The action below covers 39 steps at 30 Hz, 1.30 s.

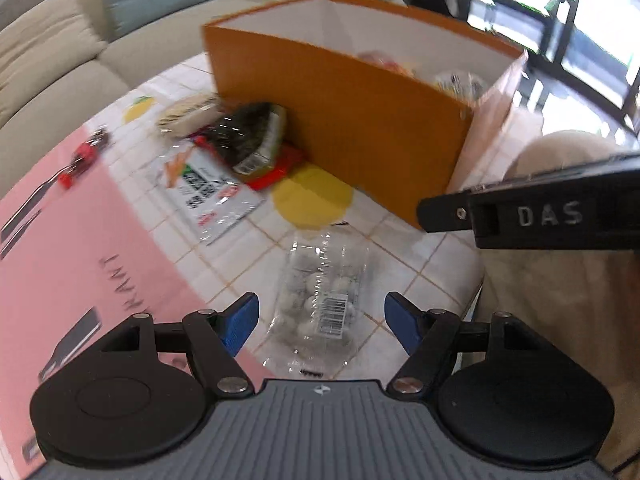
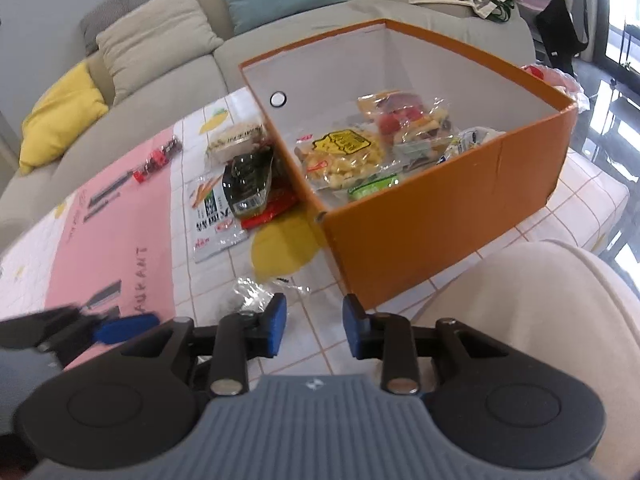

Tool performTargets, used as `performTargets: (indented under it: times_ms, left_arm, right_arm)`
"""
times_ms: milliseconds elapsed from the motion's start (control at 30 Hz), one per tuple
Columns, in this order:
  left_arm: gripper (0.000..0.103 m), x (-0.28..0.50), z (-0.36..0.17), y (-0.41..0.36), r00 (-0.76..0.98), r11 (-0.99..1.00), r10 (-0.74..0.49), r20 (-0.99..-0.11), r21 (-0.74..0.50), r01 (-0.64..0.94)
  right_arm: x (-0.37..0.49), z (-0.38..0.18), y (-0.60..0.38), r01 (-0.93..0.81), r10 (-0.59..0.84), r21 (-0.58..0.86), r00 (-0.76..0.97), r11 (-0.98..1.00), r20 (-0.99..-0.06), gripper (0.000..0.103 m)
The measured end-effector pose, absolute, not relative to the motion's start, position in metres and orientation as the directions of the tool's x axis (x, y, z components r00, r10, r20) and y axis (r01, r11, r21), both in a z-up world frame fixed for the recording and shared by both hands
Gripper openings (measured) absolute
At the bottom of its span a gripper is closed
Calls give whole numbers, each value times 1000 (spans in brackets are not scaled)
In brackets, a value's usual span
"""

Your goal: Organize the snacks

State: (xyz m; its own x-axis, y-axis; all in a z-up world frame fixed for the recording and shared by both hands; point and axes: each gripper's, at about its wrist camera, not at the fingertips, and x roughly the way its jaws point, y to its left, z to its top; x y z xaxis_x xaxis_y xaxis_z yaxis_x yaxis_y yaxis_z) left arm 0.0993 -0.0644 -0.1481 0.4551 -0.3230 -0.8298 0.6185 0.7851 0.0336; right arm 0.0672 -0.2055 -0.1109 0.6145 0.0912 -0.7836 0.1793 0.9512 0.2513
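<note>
Tiled table (image 1: pixel 400 240), left gripper (image 1: pixel 320 322) jaws spread over clear packet (image 1: pixel 320 300); orange box (image 2: pixel 440 208) beyond

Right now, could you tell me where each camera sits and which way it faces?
Left wrist: low over the table, facing the clear snack bag between the left gripper open jaws; the right gripper crosses.
Right wrist: higher, looking into the orange box; right gripper open, empty.
Shared: box, clear bag, dark seaweed packet.

Raised letters "DAS" are read on the black plastic gripper arm (image 1: pixel 548 214) at right of the left wrist view. "KANT" is written on the pink paper mat (image 1: pixel 60 248), lower left.
</note>
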Motion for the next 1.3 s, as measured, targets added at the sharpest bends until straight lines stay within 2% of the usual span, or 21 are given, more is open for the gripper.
performTargets:
  times_ms: [200, 433, 600, 1033, 1300]
  left_arm:
    - [85, 119, -173, -68, 425, 786, -307, -852, 25, 617]
    - [85, 127, -175, -72, 432, 802, -320, -843, 2, 598]
    - [68, 128, -174, -71, 441, 826, -309, -843, -8, 564]
    - [62, 130, -169, -29, 488, 952, -185, -853, -32, 305]
    - [62, 134, -164, 10, 492, 985, -125, -861, -49, 164]
  right_arm:
    - [71, -113, -203, 169, 93, 245, 612, 954, -785, 35]
    - [73, -118, -200, 161, 83, 222, 601, 962, -795, 37]
    - [75, -119, -198, 159, 70, 202, 594, 966, -802, 37]
    - [75, -118, -186, 118, 55, 154, 593, 981, -803, 38]
    - [80, -106, -158, -57, 188, 194, 605, 979, -774, 38]
